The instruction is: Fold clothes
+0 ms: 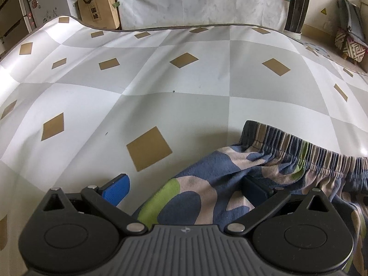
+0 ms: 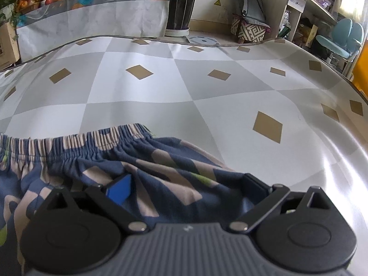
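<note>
A pair of patterned shorts [image 1: 207,197], blue, beige and green with a gathered elastic waistband [image 1: 299,151], lies on the checked table cover. My left gripper [image 1: 184,189] hangs over the garment's left edge with its jaws wide apart. Its left blue pad [image 1: 117,189] is over bare cover and its right finger [image 1: 253,187] over the cloth. In the right wrist view the same shorts [image 2: 161,172] spread below the waistband [image 2: 80,142]. My right gripper [image 2: 187,187] stands open just above the cloth near its right edge, and neither pad presses on it.
The table cover [image 1: 161,80] is grey and white checks with tan diamonds and reaches far beyond the garment. Behind the table stand a draped counter [image 1: 202,7], a dark plant pot [image 2: 180,7], a patterned stool [image 2: 249,31] and shelves with a teal chair [image 2: 340,41] at right.
</note>
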The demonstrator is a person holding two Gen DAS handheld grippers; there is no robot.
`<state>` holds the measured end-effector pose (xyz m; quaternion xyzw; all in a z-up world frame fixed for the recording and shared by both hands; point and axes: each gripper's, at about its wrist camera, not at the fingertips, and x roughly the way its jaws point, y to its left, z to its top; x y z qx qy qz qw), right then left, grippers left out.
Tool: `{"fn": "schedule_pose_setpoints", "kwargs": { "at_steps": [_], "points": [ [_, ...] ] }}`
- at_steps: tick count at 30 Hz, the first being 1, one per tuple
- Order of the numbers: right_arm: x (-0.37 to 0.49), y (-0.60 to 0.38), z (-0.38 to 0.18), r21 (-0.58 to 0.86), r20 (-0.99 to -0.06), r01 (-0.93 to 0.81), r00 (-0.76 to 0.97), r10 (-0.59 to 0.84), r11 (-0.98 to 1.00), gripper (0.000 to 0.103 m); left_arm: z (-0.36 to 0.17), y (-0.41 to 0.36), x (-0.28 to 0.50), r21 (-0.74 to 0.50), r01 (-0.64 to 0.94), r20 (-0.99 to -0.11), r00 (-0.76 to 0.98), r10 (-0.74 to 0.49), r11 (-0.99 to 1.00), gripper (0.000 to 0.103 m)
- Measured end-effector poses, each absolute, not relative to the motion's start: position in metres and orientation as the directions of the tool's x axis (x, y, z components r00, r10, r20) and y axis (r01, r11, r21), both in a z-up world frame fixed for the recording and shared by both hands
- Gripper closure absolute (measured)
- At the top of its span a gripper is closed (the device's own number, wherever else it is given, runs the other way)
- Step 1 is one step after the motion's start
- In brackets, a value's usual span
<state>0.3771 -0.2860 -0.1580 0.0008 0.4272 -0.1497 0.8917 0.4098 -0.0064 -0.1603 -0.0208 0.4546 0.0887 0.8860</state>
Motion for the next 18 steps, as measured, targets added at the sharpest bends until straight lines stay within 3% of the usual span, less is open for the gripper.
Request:
{"fn": "schedule_pose_setpoints", "kwargs": {
  "at_steps": [8,18],
  "points": [
    [0.392,-0.288,-0.159,-0.132,-0.763,0.282,0.583,-0.280,0.950,0.004,-0.162,-0.005,0.423,0.030,-0.181,-0.814,0.566,0.129,0.983,0.000],
    [0.338,-0.283,-0.125,-0.073,-0.770,0.232,0.606,-0.203,0.970,0.008,-0.129,-0.011,0.382,0.010,-0.133,-0.829,0.553,0.083,0.991,0.000]
  ]
}}
